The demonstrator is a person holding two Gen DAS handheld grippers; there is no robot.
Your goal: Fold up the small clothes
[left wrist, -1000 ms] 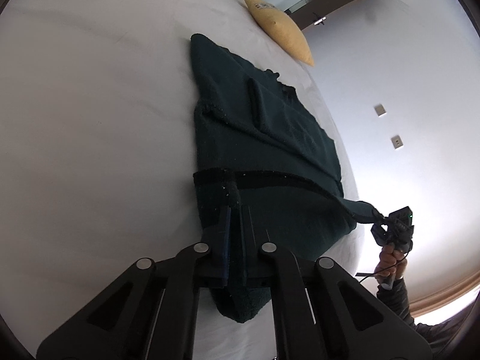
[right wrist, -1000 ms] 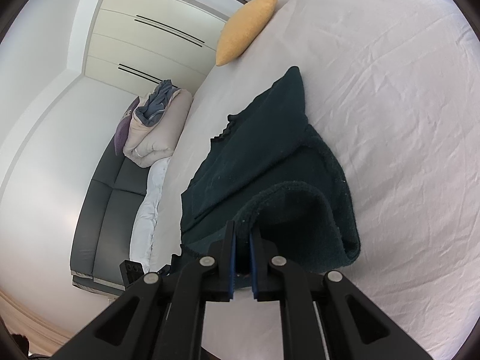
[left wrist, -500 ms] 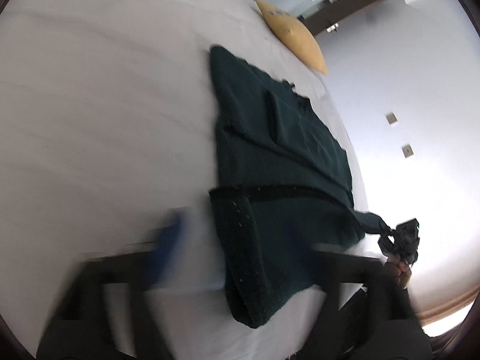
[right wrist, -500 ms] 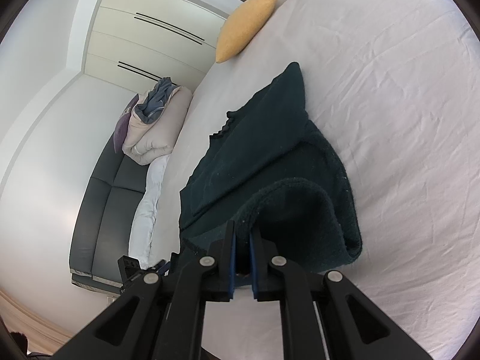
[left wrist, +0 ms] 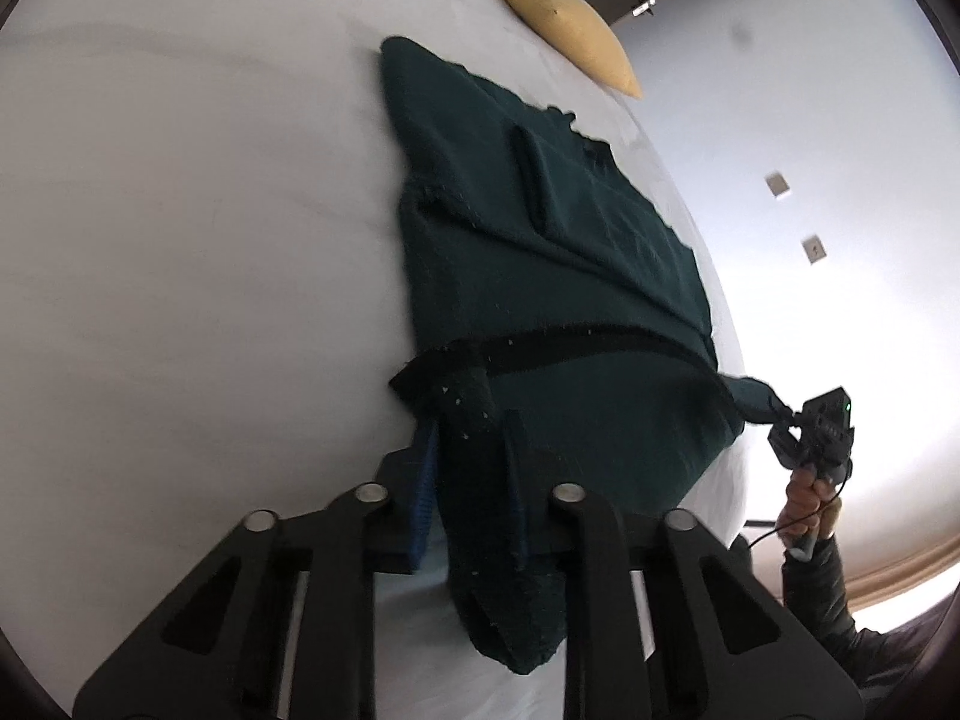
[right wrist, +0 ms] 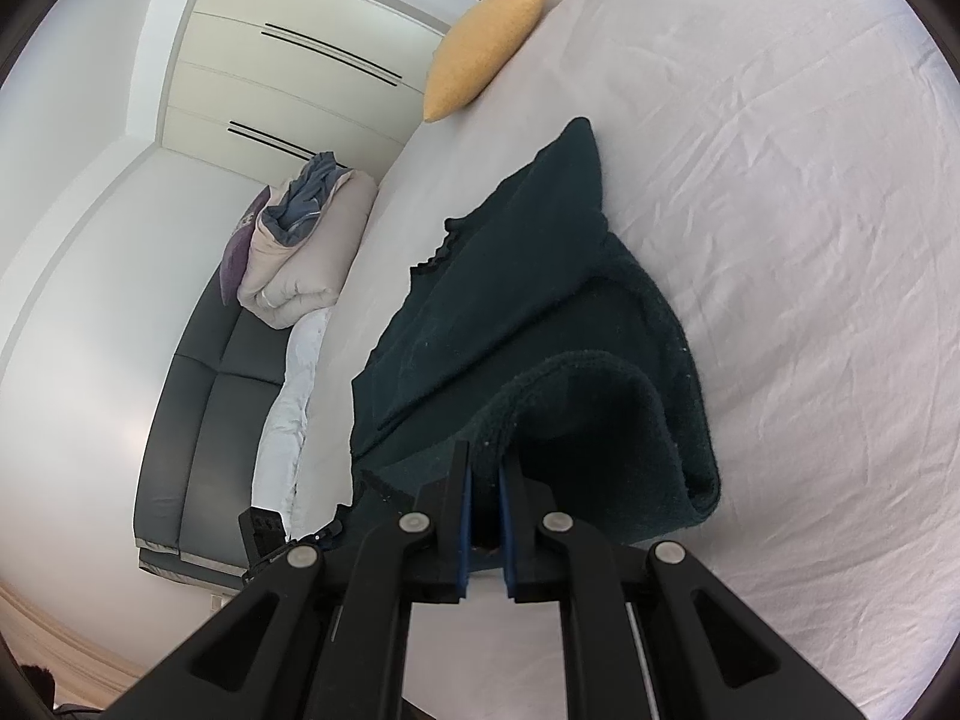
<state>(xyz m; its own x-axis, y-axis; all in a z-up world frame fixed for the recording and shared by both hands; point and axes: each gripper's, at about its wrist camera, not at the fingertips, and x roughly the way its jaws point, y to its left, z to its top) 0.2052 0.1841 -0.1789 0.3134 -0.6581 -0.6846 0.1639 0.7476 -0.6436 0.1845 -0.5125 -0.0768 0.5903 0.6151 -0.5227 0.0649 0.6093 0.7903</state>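
Observation:
A dark green knit garment (left wrist: 540,240) lies spread on the white bed sheet (left wrist: 180,240), its near part folded back along a dark hem band. My left gripper (left wrist: 471,432) is at the garment's near left corner; its jaws are closing, and the thick fold fills the gap between the fingers. In the right wrist view my right gripper (right wrist: 485,468) is shut on the curled hem of the garment (right wrist: 510,300) and holds it lifted off the sheet (right wrist: 780,180). The left wrist view shows that right gripper (left wrist: 780,420) pinching the far corner, held by a person's hand (left wrist: 807,495).
A yellow pillow (left wrist: 564,30) (right wrist: 486,42) lies at the head of the bed beyond the garment. Left of the bed stand a dark sofa (right wrist: 198,420) with a piled duvet (right wrist: 300,252) and a cream wardrobe (right wrist: 300,72). The bed's edge runs close to the right gripper.
My left gripper let go of the hem, opened wide in a blurred move, and has closed again around the fold at the near left corner. The right gripper has not moved.

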